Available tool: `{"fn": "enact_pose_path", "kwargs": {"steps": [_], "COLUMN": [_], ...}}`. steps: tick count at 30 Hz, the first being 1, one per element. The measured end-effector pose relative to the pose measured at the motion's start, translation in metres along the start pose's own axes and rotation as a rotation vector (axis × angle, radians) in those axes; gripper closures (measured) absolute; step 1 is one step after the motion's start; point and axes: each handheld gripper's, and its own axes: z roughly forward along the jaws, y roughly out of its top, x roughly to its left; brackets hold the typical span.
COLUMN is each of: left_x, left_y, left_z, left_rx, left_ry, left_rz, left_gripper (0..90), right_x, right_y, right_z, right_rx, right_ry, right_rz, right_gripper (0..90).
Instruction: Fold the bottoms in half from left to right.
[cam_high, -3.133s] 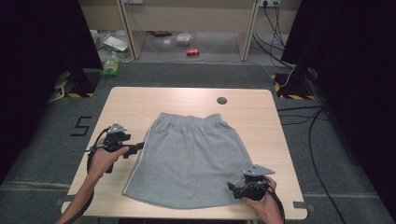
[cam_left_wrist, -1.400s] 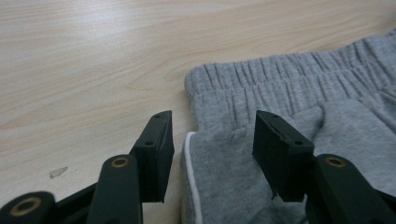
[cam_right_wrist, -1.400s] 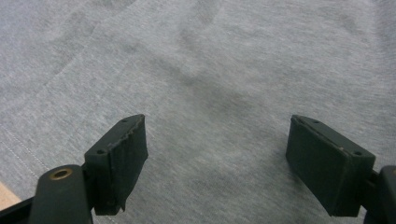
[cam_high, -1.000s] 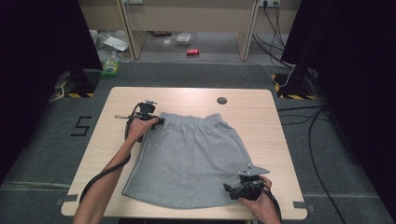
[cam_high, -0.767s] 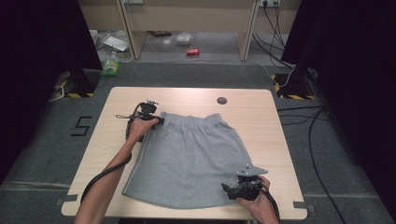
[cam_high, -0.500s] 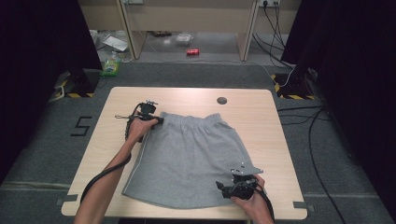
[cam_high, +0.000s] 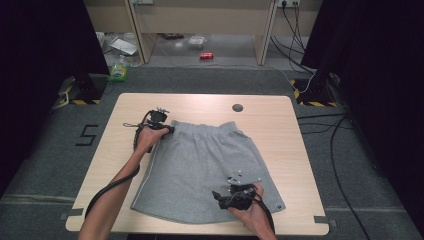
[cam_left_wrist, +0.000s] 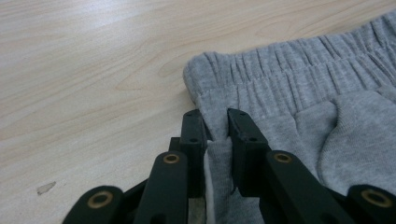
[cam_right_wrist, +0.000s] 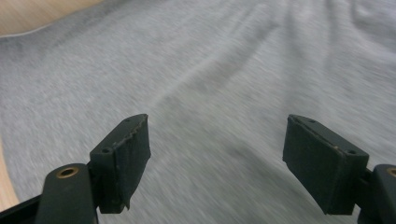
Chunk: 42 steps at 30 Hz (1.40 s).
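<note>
Left tongs (cam_left_wrist: 215, 128) pinching grey skirt (cam_high: 200, 170) fabric just below its waistband corner; right tongs (cam_right_wrist: 217, 161) spread wide, over cloth near the hem.

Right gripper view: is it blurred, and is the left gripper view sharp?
Right gripper view: the grey shorts are smeared, looks like motion blur, while the open jaws stay crisp. Left gripper view: sharp; waistband ribbing and table wood grain read clearly, jaws pinching the fabric.
</note>
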Motion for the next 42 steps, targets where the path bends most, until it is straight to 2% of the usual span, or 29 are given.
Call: {"fn": "enact_pose_path", "kwargs": {"steps": [9,17,23,30,37,42], "left_x": [0.004,0.005,0.007,0.011,0.011,0.011], "left_y": [-0.004,-0.006,-0.009,-0.012,-0.013,-0.012], "left_z": [-0.004,-0.006,-0.009,-0.011,-0.011,-0.011], "left_rx": [0.006,0.008,0.012,0.009,0.009,0.014], "left_ry": [-0.005,-0.006,-0.008,-0.018,-0.018,-0.018], "left_rz": [-0.001,-0.001,-0.005,-0.017,-0.015,-0.017], "left_gripper": [76.3,76.3,76.3,76.3,76.2,76.2], "right_x": [0.023,0.050,0.063,0.088,0.111,0.120], "right_y": [0.019,0.036,0.044,0.055,0.062,0.063], "right_z": [0.025,0.052,0.063,0.081,0.098,0.104], "right_rx": [-0.005,-0.007,-0.014,-0.008,0.007,0.013], "right_ry": [0.052,0.107,0.122,0.172,0.207,0.225], "right_rz": [-0.037,-0.076,-0.088,-0.139,-0.167,-0.164], "right_gripper": [23.5,24.3,24.6,25.1,26.4,28.9]}}
